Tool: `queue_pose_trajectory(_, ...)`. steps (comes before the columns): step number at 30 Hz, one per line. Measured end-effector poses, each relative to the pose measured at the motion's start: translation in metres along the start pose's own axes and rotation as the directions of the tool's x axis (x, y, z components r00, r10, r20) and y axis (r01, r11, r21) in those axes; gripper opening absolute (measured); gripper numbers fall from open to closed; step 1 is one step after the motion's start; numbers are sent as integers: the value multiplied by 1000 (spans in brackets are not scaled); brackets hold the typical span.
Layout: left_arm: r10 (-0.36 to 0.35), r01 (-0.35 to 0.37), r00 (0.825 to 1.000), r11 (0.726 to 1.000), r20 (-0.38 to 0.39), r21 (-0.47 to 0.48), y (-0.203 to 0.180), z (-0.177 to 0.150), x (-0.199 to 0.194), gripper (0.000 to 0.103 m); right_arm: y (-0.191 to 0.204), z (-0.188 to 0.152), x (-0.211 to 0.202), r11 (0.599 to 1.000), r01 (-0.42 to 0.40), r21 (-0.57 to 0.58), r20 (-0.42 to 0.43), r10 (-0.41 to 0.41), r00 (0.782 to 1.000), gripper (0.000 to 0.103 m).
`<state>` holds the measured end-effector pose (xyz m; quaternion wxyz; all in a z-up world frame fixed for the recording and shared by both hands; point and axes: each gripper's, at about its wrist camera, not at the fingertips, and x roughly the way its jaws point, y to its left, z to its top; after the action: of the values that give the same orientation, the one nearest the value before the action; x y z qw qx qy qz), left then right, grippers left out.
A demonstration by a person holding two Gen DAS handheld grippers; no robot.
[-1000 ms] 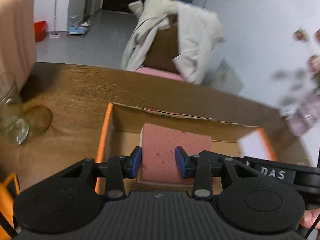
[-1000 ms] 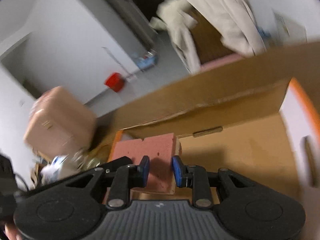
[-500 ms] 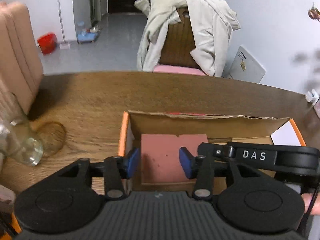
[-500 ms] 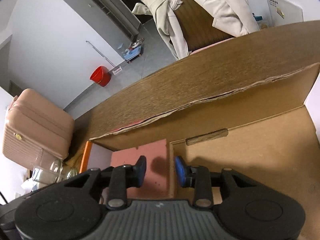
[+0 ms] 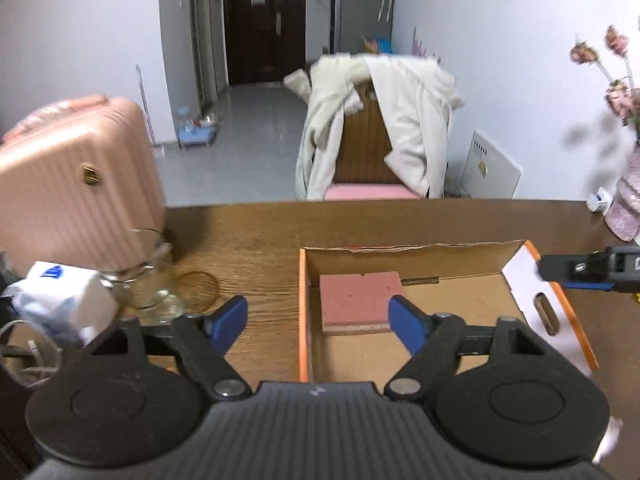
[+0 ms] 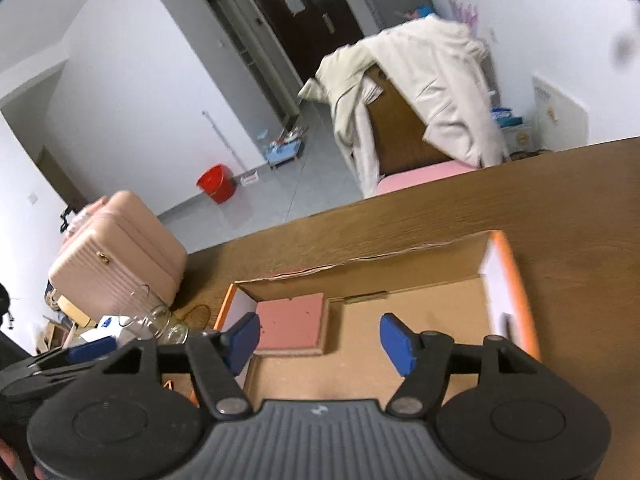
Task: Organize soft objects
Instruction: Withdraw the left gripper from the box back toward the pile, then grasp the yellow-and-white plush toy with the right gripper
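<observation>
Sponge, pink, lies flat in far-left corner of cardboard box on bench. Left gripper and right gripper jaws opening, released, nothing between them, above box.

The sponge is dusty pink, speckled with a few dark dots, with a pale tan lower edge. The box is plain brown cardboard inside, with orange rims and white end flaps. The table is brown with a darker wood grain. Both grippers, left and right, are matt black with blue pads. The suitcase is rose-pink with vertical ribs and a gold badge. The coat is cream, the chair brown with a pink seat. The bucket is red, the door dark brown, the walls white.
</observation>
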<state>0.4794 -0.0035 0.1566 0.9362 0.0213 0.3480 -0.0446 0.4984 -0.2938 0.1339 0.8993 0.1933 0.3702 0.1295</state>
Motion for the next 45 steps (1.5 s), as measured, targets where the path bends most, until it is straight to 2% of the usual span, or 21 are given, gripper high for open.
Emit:
queue_pose_trajectory(5,37,-39,994,999,100,21,-3,-42,-64,82,-6,-34,-69,999,-25,-33,72,28,997,69)
queue_pose_trajectory(9,28,-35,983,999,183,39,-10,-86,-110,88,-5,-81,-121,993,-19,-119,173,39,984,78)
queue_pose_trajectory(11,15,-28,975,998,223,54,-15,-110,-129,88,-4,-108,-146,987,-8,-162,215,44,976,79)
queue_pose_trajectory(15,-6,-17,947,997,321,71,-25,-162,-167,92,4,-163,-185,964,38,-262,307,46,951,80)
queue_pose_trajectory(17,-30,0,928,997,372,82,-29,-186,-184,97,6,-188,-198,957,49,-287,346,55,937,83)
queue_pose_trajectory(19,-34,6,915,998,402,70,-34,-206,-200,97,9,-212,-207,955,54,-292,377,63,924,87)
queue_pose_trajectory(24,-17,-20,893,997,450,79,-45,-258,-228,102,19,-271,-216,944,94,-317,403,44,914,88)
queue_pose_trajectory(26,-32,-18,882,995,470,102,-47,-280,-237,103,22,-297,-218,939,122,-322,413,23,911,88)
queue_pose_trajectory(30,-52,16,897,996,438,86,-48,-312,-247,103,24,-340,-228,937,150,-317,410,-7,912,88)
queue_pose_trajectory(32,-65,21,898,994,436,106,-51,-322,-250,103,24,-351,-232,940,119,-320,383,14,924,88)
queue_pose_trajectory(35,-87,36,897,992,434,124,-55,-322,-250,103,23,-354,-235,941,97,-324,376,34,926,89)
queue_pose_trajectory(40,-117,62,893,988,435,139,-59,-320,-245,103,14,-349,-235,949,134,-284,393,-12,920,89)
queue_pose_trajectory(45,-137,80,900,985,414,152,-69,-311,-229,103,-1,-343,-224,957,155,-247,383,-50,922,89)
